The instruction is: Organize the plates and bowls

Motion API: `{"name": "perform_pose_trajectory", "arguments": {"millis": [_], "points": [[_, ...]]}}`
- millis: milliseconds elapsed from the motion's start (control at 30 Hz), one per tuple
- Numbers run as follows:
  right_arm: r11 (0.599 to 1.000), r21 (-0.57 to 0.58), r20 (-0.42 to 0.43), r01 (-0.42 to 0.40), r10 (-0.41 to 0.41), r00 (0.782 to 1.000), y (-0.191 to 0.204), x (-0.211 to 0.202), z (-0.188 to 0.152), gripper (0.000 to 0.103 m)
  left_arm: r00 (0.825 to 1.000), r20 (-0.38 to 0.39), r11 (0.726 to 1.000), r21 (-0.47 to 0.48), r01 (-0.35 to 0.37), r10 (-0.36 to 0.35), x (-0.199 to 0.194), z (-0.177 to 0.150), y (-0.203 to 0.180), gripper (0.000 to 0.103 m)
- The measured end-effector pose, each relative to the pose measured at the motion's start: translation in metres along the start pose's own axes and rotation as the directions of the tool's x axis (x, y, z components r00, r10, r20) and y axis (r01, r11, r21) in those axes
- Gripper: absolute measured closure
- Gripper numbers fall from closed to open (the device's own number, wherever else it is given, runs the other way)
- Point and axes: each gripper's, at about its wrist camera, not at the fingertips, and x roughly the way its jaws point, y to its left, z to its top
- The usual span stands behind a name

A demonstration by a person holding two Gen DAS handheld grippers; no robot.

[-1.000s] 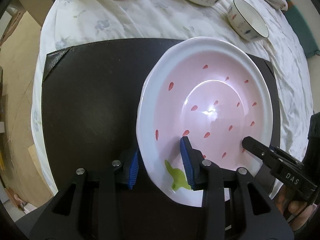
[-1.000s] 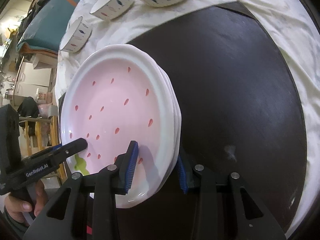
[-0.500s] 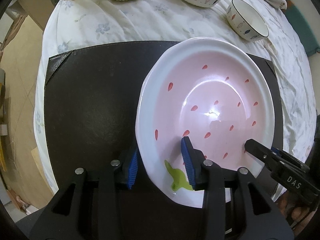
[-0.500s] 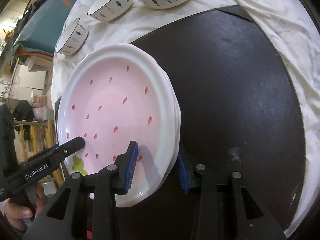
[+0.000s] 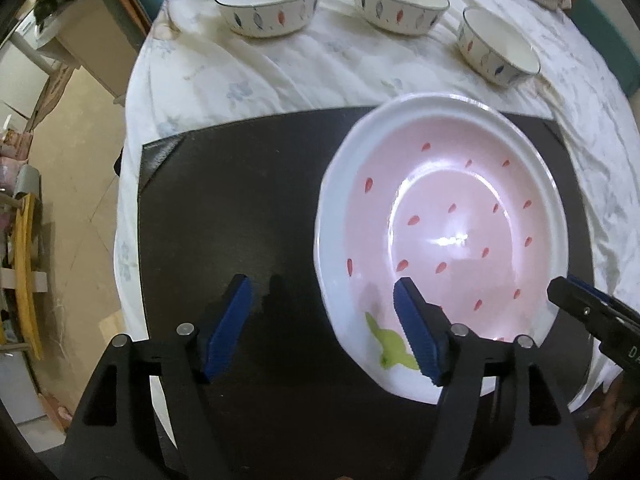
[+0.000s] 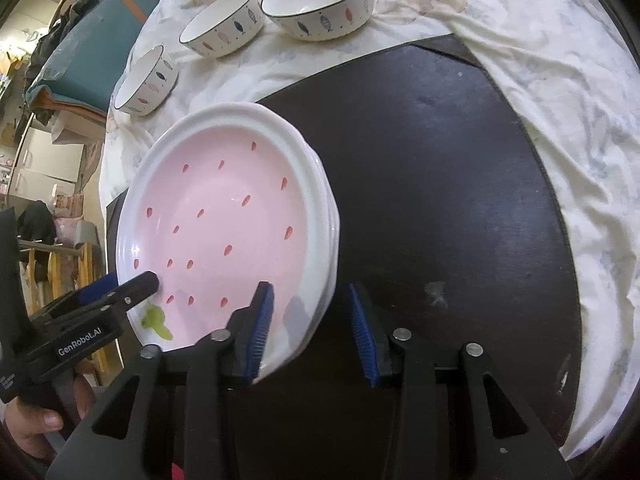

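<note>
Now the stack of pink strawberry-print plates rests on the black mat spread over the cloth-covered surface. Both pairs of fingers have just been opening: the left gripper and the right gripper each straddle the stack's rim with fingers apart, not pressing it. Beyond the mat stand three fish-pattern bowls, well apart from the plates.

A hand is cut off by the edge.

Plate glossy glazed ceramic; mat dark, perhaps leather; tablecloth crumpled cloth.
</note>
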Motion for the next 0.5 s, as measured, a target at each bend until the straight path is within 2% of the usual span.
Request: {"name": "perform_pose_trajectory", "arguments": {"millis": [133,233,333,500], "points": [[1.000,0.003,0.043,-0.008,0.008,0.999,-0.003,-0.013,-0.003,0.045,0.997,0.083,1.000,-0.011,0.001,0.000,-0.018,0.001,0.004,0.033],[1.000,0.009,0.094,-0.020,0.019,0.995,-0.005,-0.024,-0.005,0.031,0.985,0.169,1.000,0.000,-0.018,0.018,-0.034,0.001,0.001,0.033],[0.999,0.009,0.147,-0.036,0.034,0.989,-0.006,-0.035,-0.007,0.023,0.974,0.227,1.000,-0.007,-0.001,0.002,-0.047,0.002,0.002,0.032],[0.997,-0.006,0.232,-0.076,0.075,0.970,-0.006,-0.057,-0.009,0.022,0.958,0.287,0.999,-0.037,0.038,-0.025,-0.058,0.006,0.006,0.025]]}}
